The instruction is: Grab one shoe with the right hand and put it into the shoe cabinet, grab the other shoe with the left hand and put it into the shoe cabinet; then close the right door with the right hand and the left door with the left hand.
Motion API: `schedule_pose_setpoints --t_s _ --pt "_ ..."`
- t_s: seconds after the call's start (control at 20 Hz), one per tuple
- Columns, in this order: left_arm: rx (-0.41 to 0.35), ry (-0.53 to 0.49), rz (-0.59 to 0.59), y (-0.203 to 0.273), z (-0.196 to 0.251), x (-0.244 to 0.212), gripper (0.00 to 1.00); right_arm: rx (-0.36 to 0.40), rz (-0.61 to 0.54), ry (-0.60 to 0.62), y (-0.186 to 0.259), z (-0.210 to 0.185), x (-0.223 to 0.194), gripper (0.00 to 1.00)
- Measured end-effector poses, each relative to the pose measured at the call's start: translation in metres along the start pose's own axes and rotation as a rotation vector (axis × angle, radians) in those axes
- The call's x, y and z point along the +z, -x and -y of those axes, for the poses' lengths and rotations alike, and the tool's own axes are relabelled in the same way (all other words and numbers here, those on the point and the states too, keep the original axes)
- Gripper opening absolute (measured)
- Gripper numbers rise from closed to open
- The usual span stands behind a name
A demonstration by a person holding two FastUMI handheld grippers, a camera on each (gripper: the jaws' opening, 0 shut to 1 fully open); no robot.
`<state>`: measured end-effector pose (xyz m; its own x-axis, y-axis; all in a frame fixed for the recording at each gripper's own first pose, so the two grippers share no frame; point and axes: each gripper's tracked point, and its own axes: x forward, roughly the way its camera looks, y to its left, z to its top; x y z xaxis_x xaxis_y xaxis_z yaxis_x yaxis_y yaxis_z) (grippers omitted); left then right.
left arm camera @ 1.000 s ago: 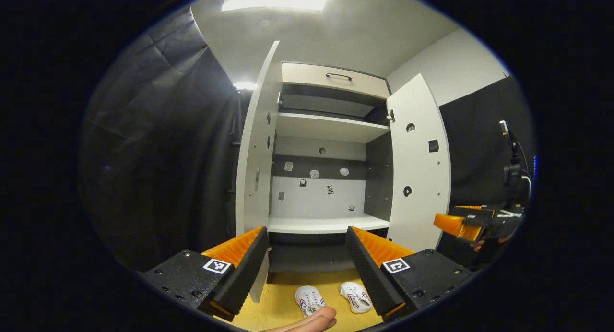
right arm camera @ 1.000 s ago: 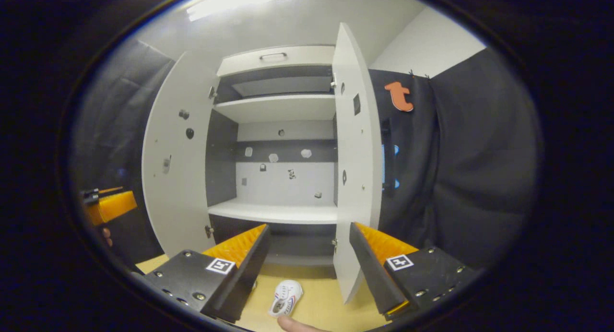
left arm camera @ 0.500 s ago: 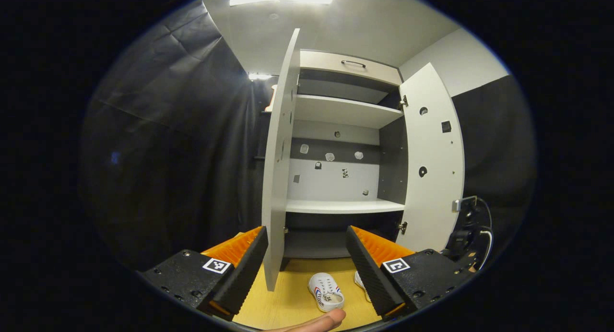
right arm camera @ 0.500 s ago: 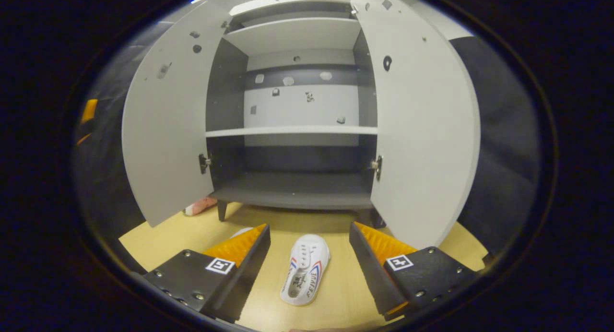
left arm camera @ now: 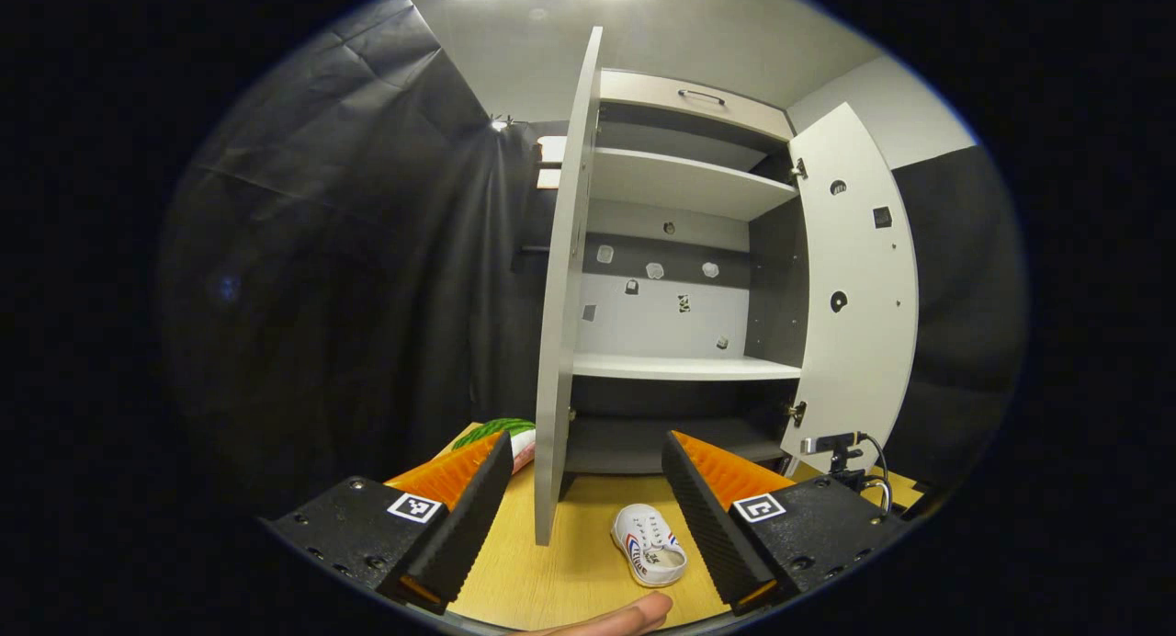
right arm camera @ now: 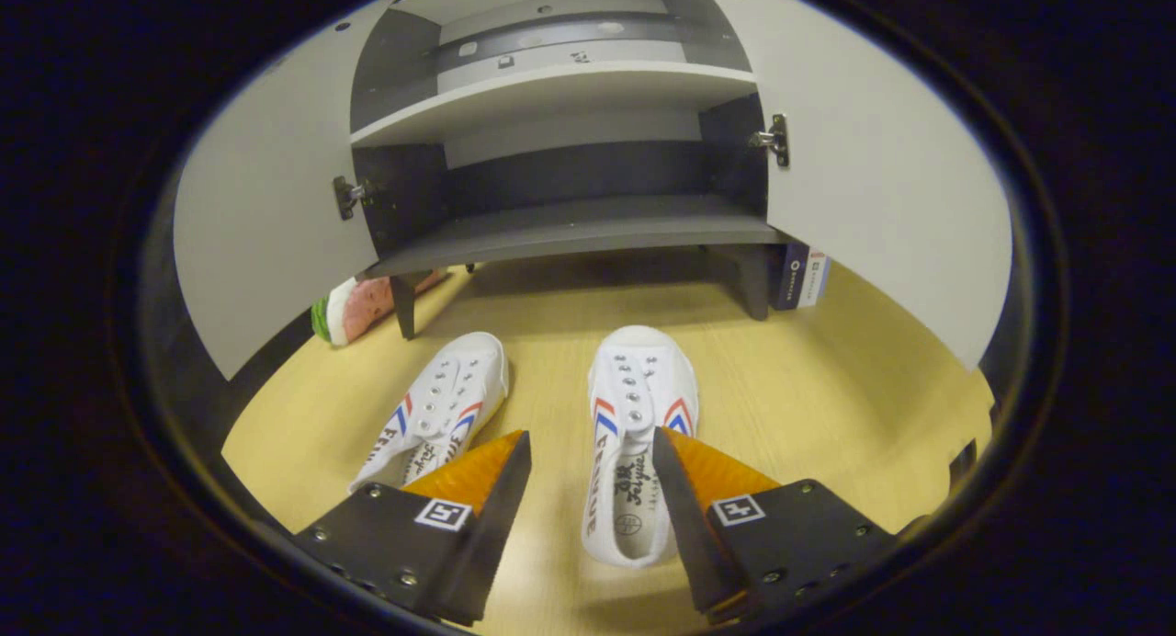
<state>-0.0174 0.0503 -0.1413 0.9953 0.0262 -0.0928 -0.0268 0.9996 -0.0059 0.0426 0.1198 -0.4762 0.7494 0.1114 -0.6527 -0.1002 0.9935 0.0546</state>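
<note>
Two white canvas shoes lie on the wooden floor in front of the open shoe cabinet [right arm camera: 570,236]. In the right gripper view, the right shoe [right arm camera: 634,406] points toward the cabinet, and its heel end lies between the spread fingers of my right gripper [right arm camera: 588,489], which is open and low over it. The left shoe [right arm camera: 441,406] lies beside it, outside the fingers. In the left gripper view, my left gripper [left arm camera: 583,507] is open and held higher, with one shoe [left arm camera: 650,556] on the floor below it and the cabinet [left arm camera: 680,368] ahead.
Both cabinet doors stand open: the left door [left arm camera: 560,296] is edge-on just ahead of my left gripper, and the right door [right arm camera: 882,186] swings out wide. A watermelon-patterned item [right arm camera: 354,310] and a small box [right arm camera: 799,278] lie by the cabinet legs. A thumb [left arm camera: 625,618] shows at the bottom edge.
My right gripper has dropped and tilted down toward the floor, bringing the right shoe between its fingers. My left gripper has drifted leftward, so the left door now shows edge-on.
</note>
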Motion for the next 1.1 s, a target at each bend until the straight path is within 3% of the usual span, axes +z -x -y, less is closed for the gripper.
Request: schedule_pose_setpoints --t_s 0.1,0.15,0.25,0.35,0.4,0.45,0.65,0.85,1.1 --pt "-0.009 0.001 -0.003 0.001 0.003 -0.002 0.99 -0.05 -0.017 -0.024 -0.021 0.008 -0.009 0.78" --pt "-0.013 0.0 -0.002 0.001 0.003 -0.003 0.99 -0.097 -0.015 -0.054 -0.023 0.017 -0.006 0.67" --pt "-0.015 0.001 -0.015 0.001 0.008 -0.006 0.99 -0.09 -0.043 -0.132 -0.034 0.018 -0.007 0.22" --pt "-0.042 0.004 -0.019 0.001 0.018 -0.009 0.99 -0.089 -0.047 -0.148 -0.039 0.018 -0.006 0.23" --pt "-0.057 0.003 -0.025 0.0 0.025 -0.013 1.0 -0.054 -0.031 -0.147 -0.031 0.015 0.004 0.23" --pt "-0.075 -0.005 -0.037 -0.001 0.033 -0.019 0.99 -0.034 0.002 -0.157 -0.048 0.012 0.002 0.06" --pt "-0.119 -0.045 -0.085 -0.003 0.051 -0.041 0.99 0.039 0.127 -0.158 -0.043 0.012 0.014 0.03" --pt "-0.144 -0.045 -0.095 -0.013 0.06 -0.051 0.99 0.066 0.202 -0.223 -0.033 0.023 0.026 0.0" --pt "-0.17 -0.041 -0.123 -0.031 0.07 -0.066 1.0 0.087 0.284 -0.201 -0.007 0.026 0.05 0.0"
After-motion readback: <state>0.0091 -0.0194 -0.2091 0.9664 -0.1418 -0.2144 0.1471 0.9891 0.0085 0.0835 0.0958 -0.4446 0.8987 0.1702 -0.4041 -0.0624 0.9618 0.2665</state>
